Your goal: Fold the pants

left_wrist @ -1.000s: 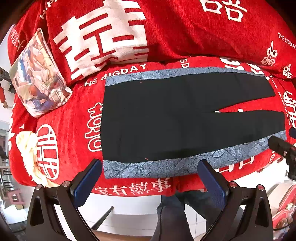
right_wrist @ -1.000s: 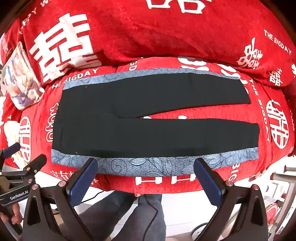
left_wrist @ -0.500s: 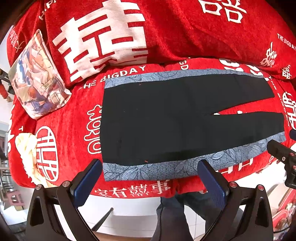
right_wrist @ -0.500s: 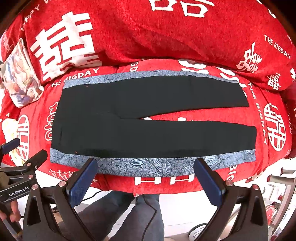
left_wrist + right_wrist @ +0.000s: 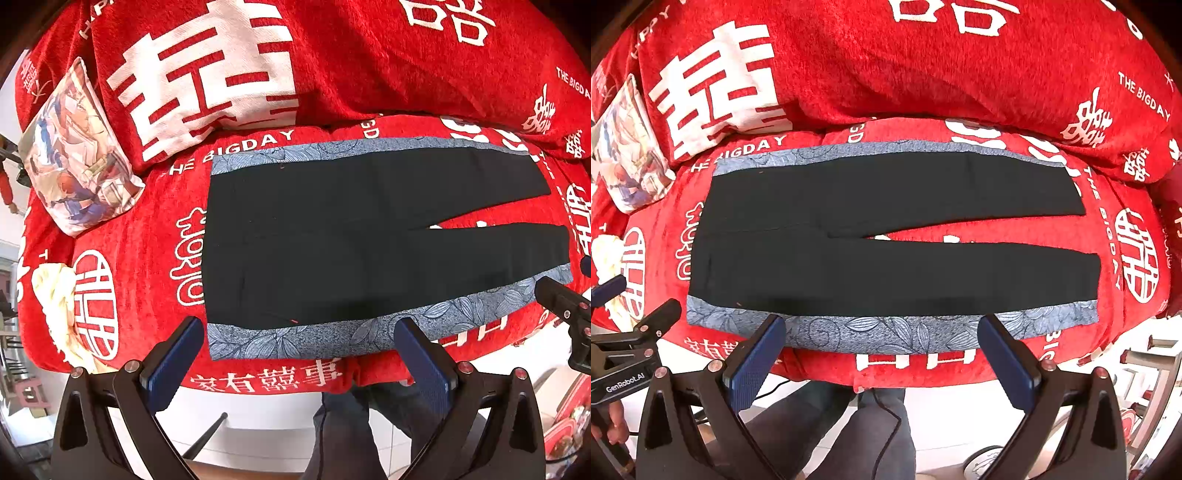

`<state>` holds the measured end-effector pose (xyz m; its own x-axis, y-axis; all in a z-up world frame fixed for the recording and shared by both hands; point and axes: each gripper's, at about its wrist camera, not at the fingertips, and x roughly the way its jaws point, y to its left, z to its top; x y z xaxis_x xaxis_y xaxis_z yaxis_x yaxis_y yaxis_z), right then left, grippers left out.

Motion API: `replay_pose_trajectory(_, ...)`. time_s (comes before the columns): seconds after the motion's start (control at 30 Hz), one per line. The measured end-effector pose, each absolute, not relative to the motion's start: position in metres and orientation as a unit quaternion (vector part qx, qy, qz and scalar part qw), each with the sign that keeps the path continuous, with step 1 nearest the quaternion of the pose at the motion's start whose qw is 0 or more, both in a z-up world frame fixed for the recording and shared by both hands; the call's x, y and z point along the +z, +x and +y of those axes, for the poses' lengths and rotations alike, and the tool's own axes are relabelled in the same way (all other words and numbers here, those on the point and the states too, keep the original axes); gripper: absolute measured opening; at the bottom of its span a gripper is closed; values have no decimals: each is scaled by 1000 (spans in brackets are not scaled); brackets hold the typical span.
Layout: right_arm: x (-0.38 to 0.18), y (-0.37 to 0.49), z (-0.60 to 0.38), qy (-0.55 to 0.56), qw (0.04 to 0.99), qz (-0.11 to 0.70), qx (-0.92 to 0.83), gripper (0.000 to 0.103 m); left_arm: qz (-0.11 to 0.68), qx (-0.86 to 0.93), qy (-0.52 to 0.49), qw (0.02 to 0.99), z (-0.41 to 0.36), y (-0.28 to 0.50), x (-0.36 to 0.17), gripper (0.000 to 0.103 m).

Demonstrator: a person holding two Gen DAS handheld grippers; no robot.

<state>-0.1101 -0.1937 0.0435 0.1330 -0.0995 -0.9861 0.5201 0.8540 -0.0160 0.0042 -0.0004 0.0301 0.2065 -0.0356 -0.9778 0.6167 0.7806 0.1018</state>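
Red sofa (image 5: 155, 258) with white lettering across seat and back cushions, filling most of both views. Black pants (image 5: 351, 236) with blue-grey leaf-print side stripes, spread flat and unfolded on the seat, waistband toward the left, two legs running right and parting into a narrow V (image 5: 960, 236) that shows red between them. Near stripe along the front edge of the seat, far stripe close under the back cushions. Printed pillow (image 5: 74, 155) leaning at the left end of the sofa, well apart from the waistband. Pale yellow cloth (image 5: 55, 295) bunched at the left front corner of the seat. Legs of a person in dark trousers (image 5: 827, 435) below the front edge. Left gripper (image 5: 295, 354) held low before the waist end, blue pads (image 5: 173, 362) spread wide, empty, not touching the fabric. Right gripper (image 5: 881, 352) before the middle of the near leg, pads (image 5: 1008, 362) equally wide apart, gripping nothing, clear of the stripe. Left tool also seen at the edge of the right wrist view (image 5: 631, 339), with fingers (image 5: 613, 428) of a hand on its handle.
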Motion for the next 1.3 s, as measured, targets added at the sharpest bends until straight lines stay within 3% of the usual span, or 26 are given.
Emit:
replay_pose_trajectory(0.9, 38, -116, -199, 172, 726, 628, -220, 103, 590, -226, 249, 734, 4, -4, 26, 103)
replay_pose_trajectory(1.3, -9, -126, -215, 175, 699, 653, -232, 103, 622, -230, 249, 706, -15, -10, -30, 103)
